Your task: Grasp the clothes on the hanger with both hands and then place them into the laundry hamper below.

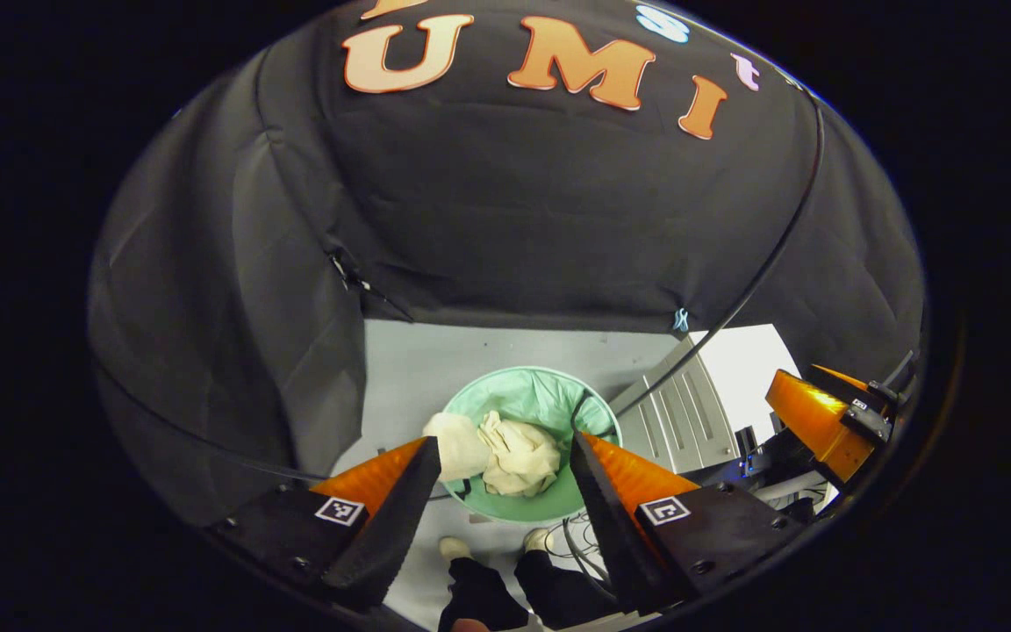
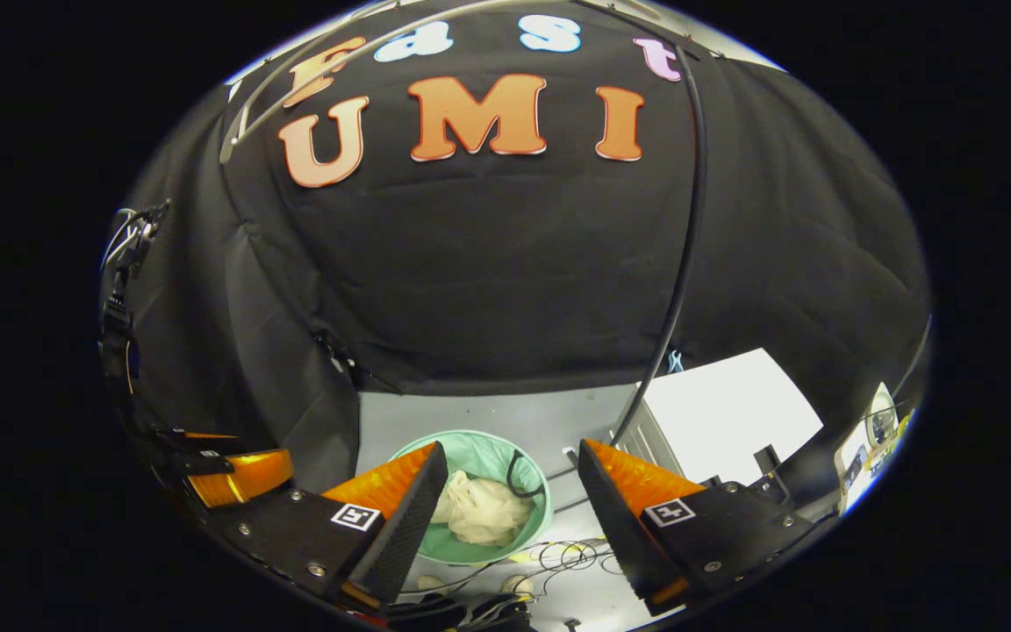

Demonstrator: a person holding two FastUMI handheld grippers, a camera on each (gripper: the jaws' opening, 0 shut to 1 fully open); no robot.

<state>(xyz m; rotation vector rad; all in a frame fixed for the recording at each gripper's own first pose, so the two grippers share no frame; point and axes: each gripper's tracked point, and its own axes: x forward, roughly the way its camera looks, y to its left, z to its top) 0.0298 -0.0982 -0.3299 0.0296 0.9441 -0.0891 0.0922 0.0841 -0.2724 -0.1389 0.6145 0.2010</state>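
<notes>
Your left hand-held gripper [image 1: 504, 456] hangs high above the laundry hamper [image 1: 530, 443], its fingers spread wide apart with nothing between them. The cream clothes [image 1: 514, 452] lie crumpled inside the hamper, on its pale green liner. Your right hand-held gripper [image 2: 512, 474] also hangs above the hamper [image 2: 473, 496], fingers apart and empty; from there the clothes [image 2: 481, 511] show as a heap in the hamper's middle. A square black-and-white marker tag [image 1: 663, 510] sits on each finger mount; no brand or readable wording shows on them. Beside the hamper stands a grey cabinet [image 1: 677, 421], and your shoes [image 1: 455, 549] rest on the floor [image 1: 409, 369] just in front of it.
</notes>
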